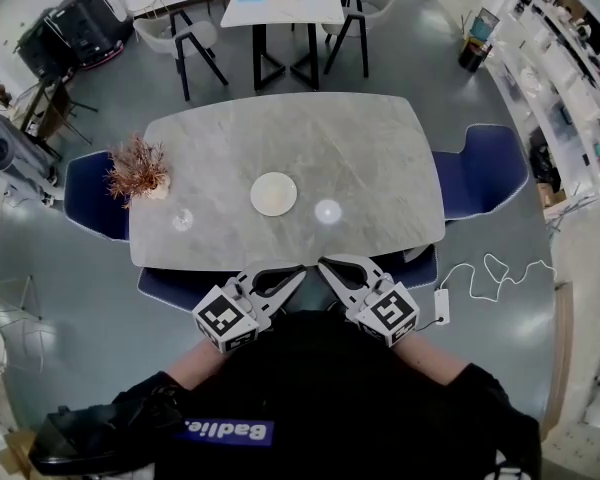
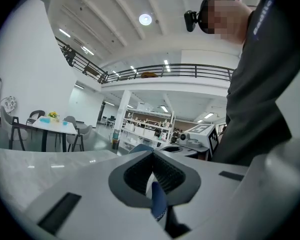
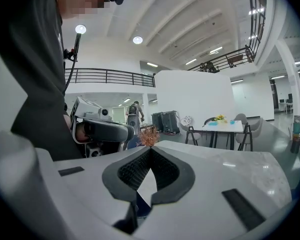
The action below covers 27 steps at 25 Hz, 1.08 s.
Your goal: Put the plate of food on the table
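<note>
Obs: round cream plate (image 1: 273, 194) lies mid grey marble table (image 1: 380, 138), so placing looks done. Left gripper (image 1: 295, 272) and right gripper (image 1: 326, 265) sit near the body, jaws closed together, empty. Next: probably nothing but rest.

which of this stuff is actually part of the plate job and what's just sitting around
Job:
plate, resting on the grey table
left tool and right tool, both shut, holding nothing

Lying about:
dried plant
small glass
pale round item
blue chair
white cable on the floor
</note>
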### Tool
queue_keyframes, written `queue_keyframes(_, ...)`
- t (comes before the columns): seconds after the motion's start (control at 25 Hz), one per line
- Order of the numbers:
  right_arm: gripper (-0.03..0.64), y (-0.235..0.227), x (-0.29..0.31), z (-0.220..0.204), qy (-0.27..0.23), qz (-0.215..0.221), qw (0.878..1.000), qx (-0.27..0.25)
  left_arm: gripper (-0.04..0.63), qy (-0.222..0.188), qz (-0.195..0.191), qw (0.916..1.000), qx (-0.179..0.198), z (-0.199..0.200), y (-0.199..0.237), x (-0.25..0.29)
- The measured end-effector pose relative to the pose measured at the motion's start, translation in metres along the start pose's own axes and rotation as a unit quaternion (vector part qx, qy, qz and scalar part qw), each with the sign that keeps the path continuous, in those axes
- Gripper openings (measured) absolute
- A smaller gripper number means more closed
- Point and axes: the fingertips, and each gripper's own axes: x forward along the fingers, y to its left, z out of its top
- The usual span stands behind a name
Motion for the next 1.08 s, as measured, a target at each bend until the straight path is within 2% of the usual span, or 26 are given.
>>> queue_keyframes(0.32,0.011,-0.0013,-0.0009,0.0004,-0.004,0.003,1.0,-0.004,0.008,0.014,0.014,0.9997,-0.014,0.0003,0.005,0.0023)
queue_keyframes(0.6,0.011,-0.0059,-0.0015,-0.0023,-0.019,0.003,1.0,-0.011,0.008,0.004,0.012,0.9997,-0.021,-0.0033,0.0063,0.0031)
queue_keyframes(0.88,0.011,-0.0045,-0.0034,-0.0018,-0.011,0.001,1.0,-0.008,0.008,0.004,0.009,0.9998,-0.015,-0.0048,0.0049,0.004)
queue_keyframes(1.08,0.011,-0.0067,-0.0044,-0.0033,-0.024,0.0,1.0,-0.012,0.008,0.004,0.01,0.9999,-0.012,-0.0054,0.0045,0.0046)
